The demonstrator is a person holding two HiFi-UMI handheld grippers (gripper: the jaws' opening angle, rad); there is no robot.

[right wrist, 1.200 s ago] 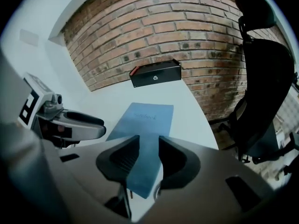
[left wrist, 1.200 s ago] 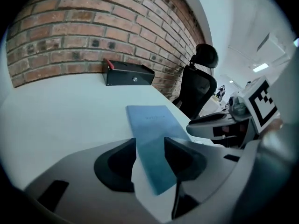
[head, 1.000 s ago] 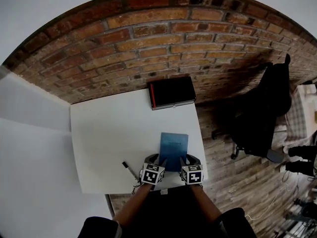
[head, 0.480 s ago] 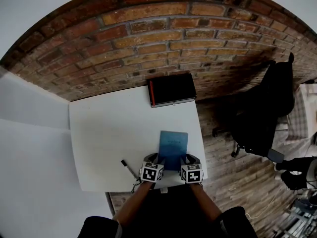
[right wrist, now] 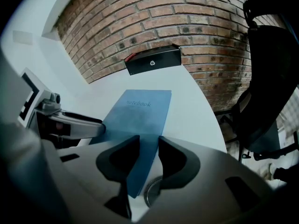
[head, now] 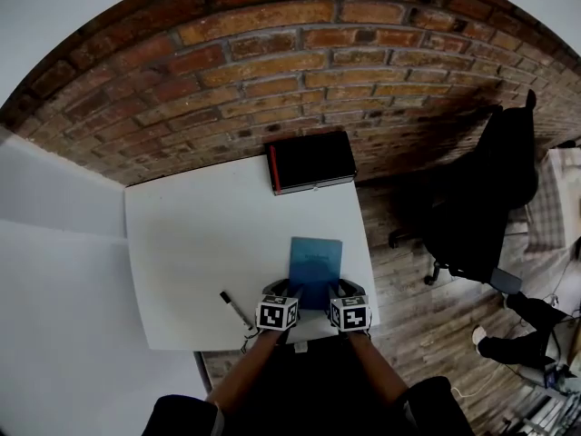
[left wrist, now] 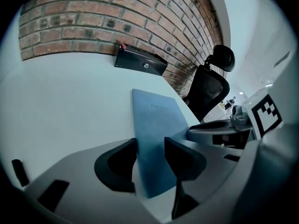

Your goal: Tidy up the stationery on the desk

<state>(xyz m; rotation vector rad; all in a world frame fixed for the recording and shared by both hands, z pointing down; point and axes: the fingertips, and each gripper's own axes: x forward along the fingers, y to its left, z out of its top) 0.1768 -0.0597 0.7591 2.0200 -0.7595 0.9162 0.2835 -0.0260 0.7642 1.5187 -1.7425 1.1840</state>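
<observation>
The left gripper [head: 289, 291] and right gripper [head: 338, 290] each have their jaws pinched shut on the near edge of the notebook [head: 315, 263], which lies at the tabletop's [head: 200, 234] near right. Uneven lifting could twist it, or the thin edge could slip free.

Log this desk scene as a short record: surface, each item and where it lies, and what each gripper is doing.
surface: white desk against a brick wall
held item: blue notebook, at the desk's near edge
left gripper: shut on the notebook's near end, left side
right gripper: shut on the same end, right side
loose item: black pen, on the desk left of the left gripper
far edge: black case, by the wall
beside desk: black office chair, to the right
</observation>
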